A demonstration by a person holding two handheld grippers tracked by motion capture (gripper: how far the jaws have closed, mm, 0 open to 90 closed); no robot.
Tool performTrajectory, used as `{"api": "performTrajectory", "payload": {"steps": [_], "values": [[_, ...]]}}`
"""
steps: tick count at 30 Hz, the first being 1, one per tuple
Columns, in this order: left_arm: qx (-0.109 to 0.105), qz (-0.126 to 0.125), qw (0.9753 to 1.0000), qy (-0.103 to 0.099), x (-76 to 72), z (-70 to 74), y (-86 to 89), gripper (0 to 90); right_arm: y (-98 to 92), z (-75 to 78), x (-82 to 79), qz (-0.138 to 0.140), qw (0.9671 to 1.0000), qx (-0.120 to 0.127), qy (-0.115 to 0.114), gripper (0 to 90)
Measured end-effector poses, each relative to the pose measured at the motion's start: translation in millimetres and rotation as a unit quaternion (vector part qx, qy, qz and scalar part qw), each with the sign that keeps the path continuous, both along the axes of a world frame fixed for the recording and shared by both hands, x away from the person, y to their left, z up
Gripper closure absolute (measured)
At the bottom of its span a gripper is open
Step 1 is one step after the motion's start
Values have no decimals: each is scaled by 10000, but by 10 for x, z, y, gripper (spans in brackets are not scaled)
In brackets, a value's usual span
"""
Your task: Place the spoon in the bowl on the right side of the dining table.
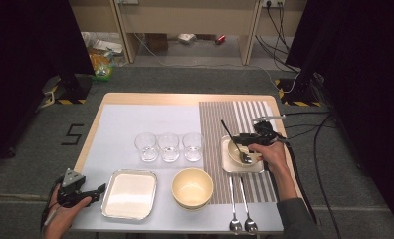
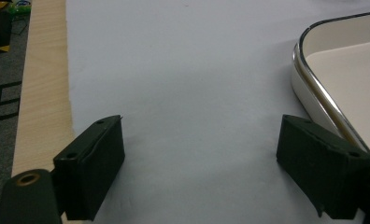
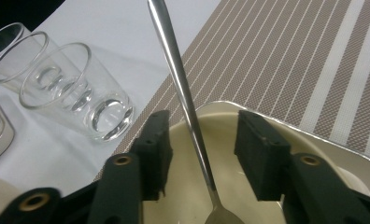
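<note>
Fig.: R gripper (image 3: pixel 199 156) over small bowl (image 1: pixel 237 152) on tray (image 1: pixel 226 167), striped mat, R side. Spoon (image 3: pixel 185 100) rests bowl-end down in the bowl, handle slanting up and away, its long axis running btwn the jaws. Jaws part-open, astride handle w/o touching. L gripper (image 2: pixel 199 163) wide open, empty, well apart beside other tray (image 2: pixel 314 88).
</note>
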State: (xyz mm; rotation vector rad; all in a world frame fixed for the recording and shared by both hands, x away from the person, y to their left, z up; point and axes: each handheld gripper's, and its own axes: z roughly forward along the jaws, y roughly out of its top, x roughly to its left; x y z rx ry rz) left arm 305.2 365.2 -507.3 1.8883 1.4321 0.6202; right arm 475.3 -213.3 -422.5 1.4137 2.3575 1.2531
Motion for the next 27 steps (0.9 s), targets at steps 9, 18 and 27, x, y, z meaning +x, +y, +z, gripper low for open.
{"api": "performTrajectory", "payload": {"steps": [9,18,27], "values": [[0,-11,10000,19,0,3,3,144,131,38,6,71,9999,-43,-110,414],[5,-16,10000,33,-2,5,3,144,256,101,43,136,9997,-43,-195,414],[2,-4,10000,13,-2,3,1,144,402,47,103,212,9997,-46,-92,414]]}}
